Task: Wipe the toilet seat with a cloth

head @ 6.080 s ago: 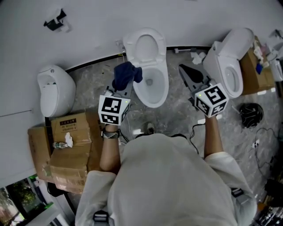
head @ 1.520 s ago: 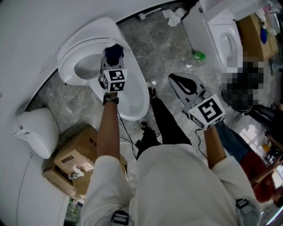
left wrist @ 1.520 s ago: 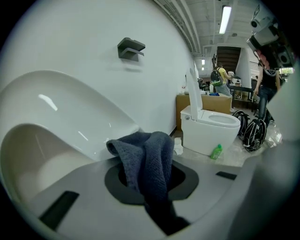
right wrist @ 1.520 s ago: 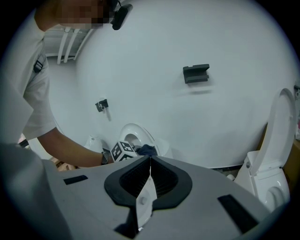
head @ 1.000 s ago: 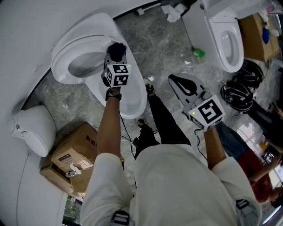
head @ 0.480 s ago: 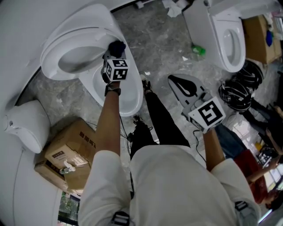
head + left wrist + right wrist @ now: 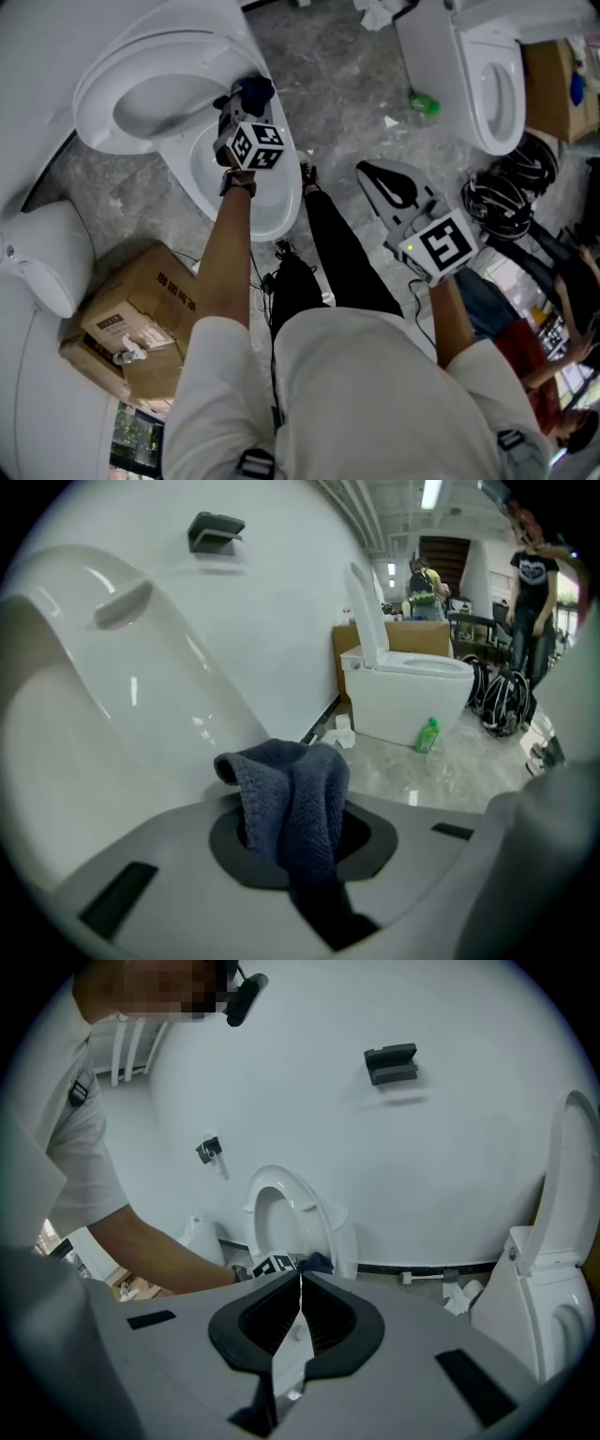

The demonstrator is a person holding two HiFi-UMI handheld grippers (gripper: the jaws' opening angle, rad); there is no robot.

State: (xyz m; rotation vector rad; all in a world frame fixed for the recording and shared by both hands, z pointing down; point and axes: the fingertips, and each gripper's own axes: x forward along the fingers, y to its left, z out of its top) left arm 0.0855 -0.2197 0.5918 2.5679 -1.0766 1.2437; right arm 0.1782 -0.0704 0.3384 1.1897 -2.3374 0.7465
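Left gripper view: blue cloth (image 7: 292, 789) is pinched by left gripper (image 7: 298, 841), toilet seat (image 7: 84, 696) left of fingers. Right gripper (image 7: 300, 1279) jaws are pressed together.

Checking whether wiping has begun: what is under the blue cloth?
The back edge of the toilet bowl, by the raised seat. The cloth covers that spot; contact cannot be seen.

White short-sleeved shirt (image 7: 375, 394), black trousers (image 7: 335, 246)

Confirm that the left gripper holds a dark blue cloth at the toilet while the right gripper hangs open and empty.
No: the right gripper is shut, not open, per the right gripper view. The left gripper does hold the dark blue cloth at the toilet.
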